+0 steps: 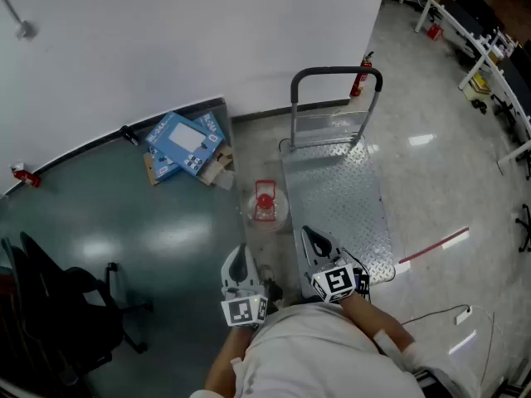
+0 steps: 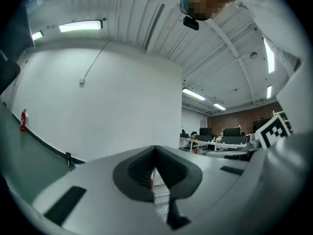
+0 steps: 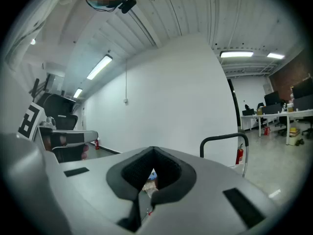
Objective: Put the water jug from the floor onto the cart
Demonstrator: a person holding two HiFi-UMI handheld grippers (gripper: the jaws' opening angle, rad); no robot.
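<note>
The water jug, clear with a red cap and red handle, stands upright on the floor just left of the cart. The cart is a flat metal platform with a black push handle at its far end, also seen in the right gripper view. My left gripper hovers near the person's body, short of the jug, jaws together and empty. The right gripper hangs over the cart's near left corner, also shut with nothing in it.
Blue cardboard boxes lie against the white wall beyond the jug. A black office chair stands at the left. A red fire extinguisher sits behind the cart handle. Desks line the far right; red tape marks the floor.
</note>
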